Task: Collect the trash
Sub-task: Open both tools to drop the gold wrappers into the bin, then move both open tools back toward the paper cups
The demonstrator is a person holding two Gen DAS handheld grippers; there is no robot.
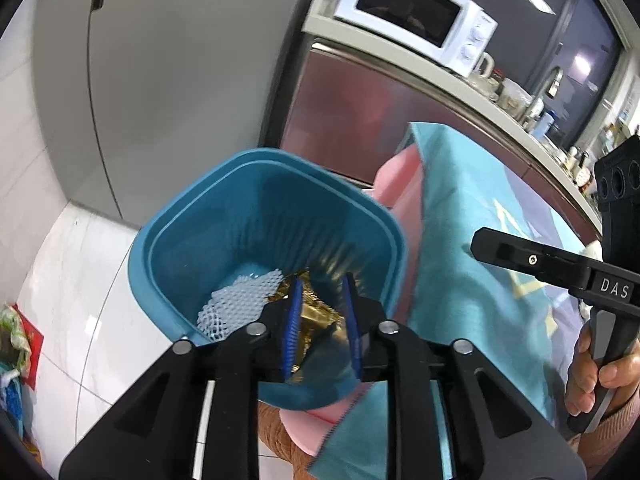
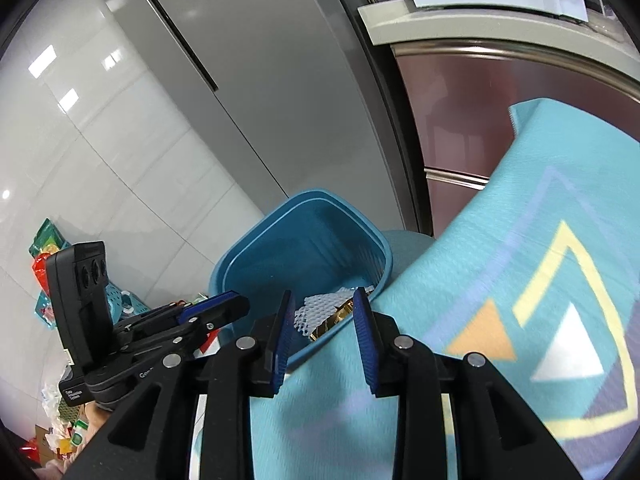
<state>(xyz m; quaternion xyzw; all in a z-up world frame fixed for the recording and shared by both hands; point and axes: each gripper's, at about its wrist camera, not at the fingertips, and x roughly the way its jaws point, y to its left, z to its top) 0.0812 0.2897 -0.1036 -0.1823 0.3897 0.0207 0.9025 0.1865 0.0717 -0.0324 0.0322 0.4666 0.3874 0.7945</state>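
The left claw (image 1: 320, 320) hangs over the mouth of the blue bin (image 1: 168, 240), its blue pads (image 1: 291, 320) a little apart; the gold wrapper (image 1: 320, 316) shows in the gap between them, and whether a pad touches it cannot be told. The right claw (image 2: 326, 336) is also slightly parted with nothing between its pads, above the teal patterned cloth (image 2: 500, 272) that covers the worktop, just beside the bin's rim. From the left wrist view a hand (image 1: 596, 372) grips the right tool's handle.

Inside the one bin lie two pieces of trash: the single gold wrapper and one white foam net (image 1: 240, 300), side by side at the bottom and touching. The bin sits against the cloth edge, with a pink surface (image 1: 400, 180) under the cloth.

Farther off stand a grey fridge (image 1: 180, 60) and a brown steel cabinet front (image 2: 460, 112), with one white microwave (image 1: 416, 16) on the counter above it. Colourful clutter (image 2: 52, 264) lies on the white tiled floor (image 1: 72, 280) at the left
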